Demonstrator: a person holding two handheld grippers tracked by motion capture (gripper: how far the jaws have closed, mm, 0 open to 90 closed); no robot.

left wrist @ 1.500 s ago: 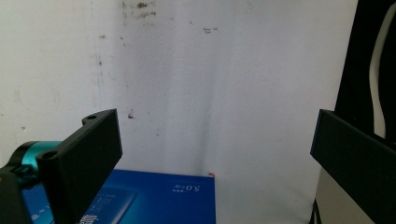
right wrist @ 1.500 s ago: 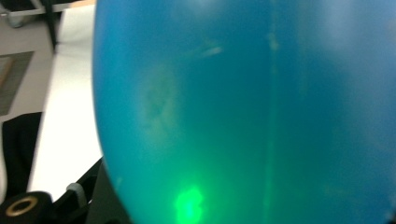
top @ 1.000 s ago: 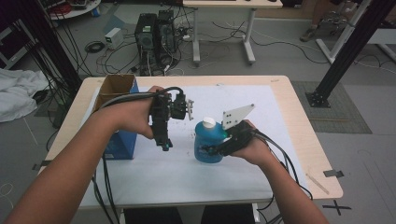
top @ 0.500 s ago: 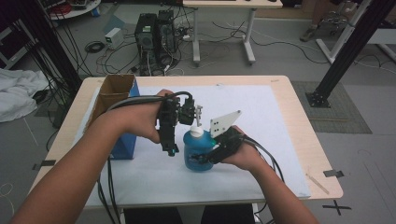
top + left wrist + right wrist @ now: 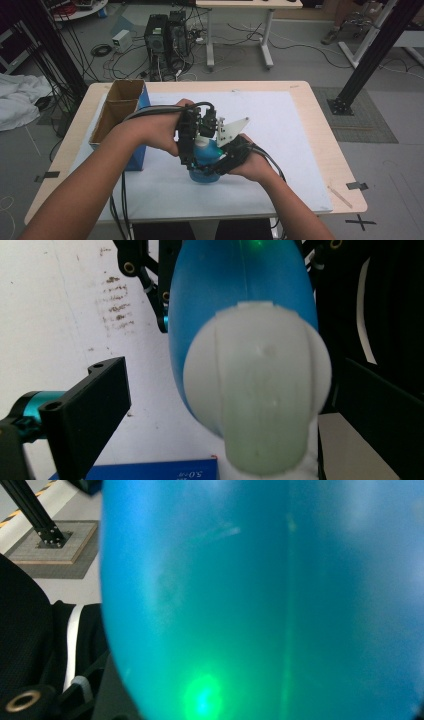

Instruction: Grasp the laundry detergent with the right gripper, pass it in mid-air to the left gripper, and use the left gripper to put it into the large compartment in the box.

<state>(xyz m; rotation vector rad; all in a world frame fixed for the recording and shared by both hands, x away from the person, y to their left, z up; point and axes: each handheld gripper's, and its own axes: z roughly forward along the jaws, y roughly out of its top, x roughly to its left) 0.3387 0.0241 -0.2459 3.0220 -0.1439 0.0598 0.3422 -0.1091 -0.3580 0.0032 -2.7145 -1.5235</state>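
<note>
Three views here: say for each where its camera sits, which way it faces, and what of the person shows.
High view: above the person's side, facing forward and down on the table; both forearms, both grippers.
Left gripper view: on the left gripper, looking at the blue bottle's white cap; its black jaws flank the cap.
Right gripper view: on the right gripper, pressed against the blue bottle.
All share the bottle.
</note>
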